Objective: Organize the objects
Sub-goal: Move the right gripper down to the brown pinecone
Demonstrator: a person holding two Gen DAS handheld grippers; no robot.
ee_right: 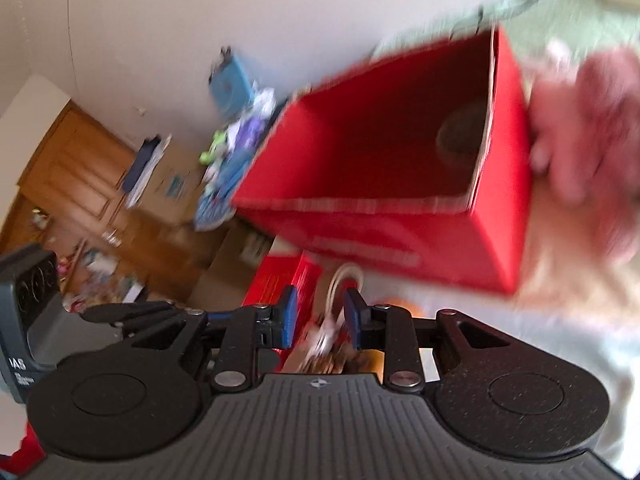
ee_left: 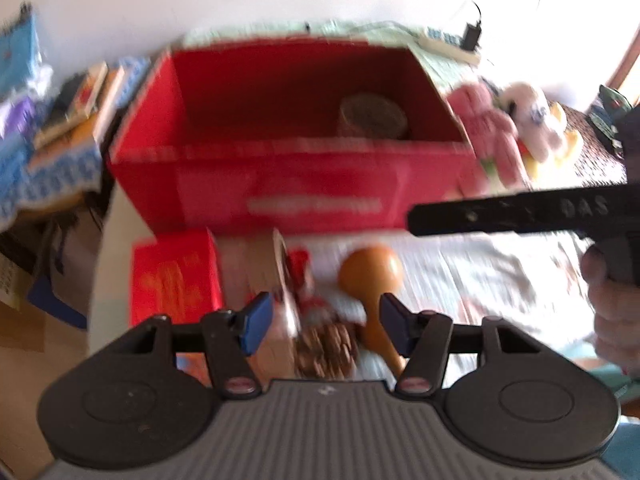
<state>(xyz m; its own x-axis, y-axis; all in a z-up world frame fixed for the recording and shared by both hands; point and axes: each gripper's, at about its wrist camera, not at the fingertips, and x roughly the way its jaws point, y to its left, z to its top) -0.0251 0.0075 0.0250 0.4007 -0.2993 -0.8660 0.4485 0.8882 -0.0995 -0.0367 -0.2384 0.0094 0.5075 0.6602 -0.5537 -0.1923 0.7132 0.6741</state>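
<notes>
A red cardboard box point(ee_left: 288, 184), open-topped and rectangular, is set on a pale cloth-covered table point(ee_left: 480, 280); a round, ribbed tin point(ee_left: 372, 116) is seen inside it at the right end. In front of the box lie a smooth wooden maraca point(ee_left: 370, 276), a small red carton point(ee_left: 176, 280) and a pine cone point(ee_left: 326, 346). Pink and white plush toys point(ee_left: 516, 128) are piled right of the box. The left gripper point(ee_left: 326, 322) is spread apart and empty. The right gripper point(ee_right: 320, 320) is narrowly parted, nothing gripped. Both views are blurred.
</notes>
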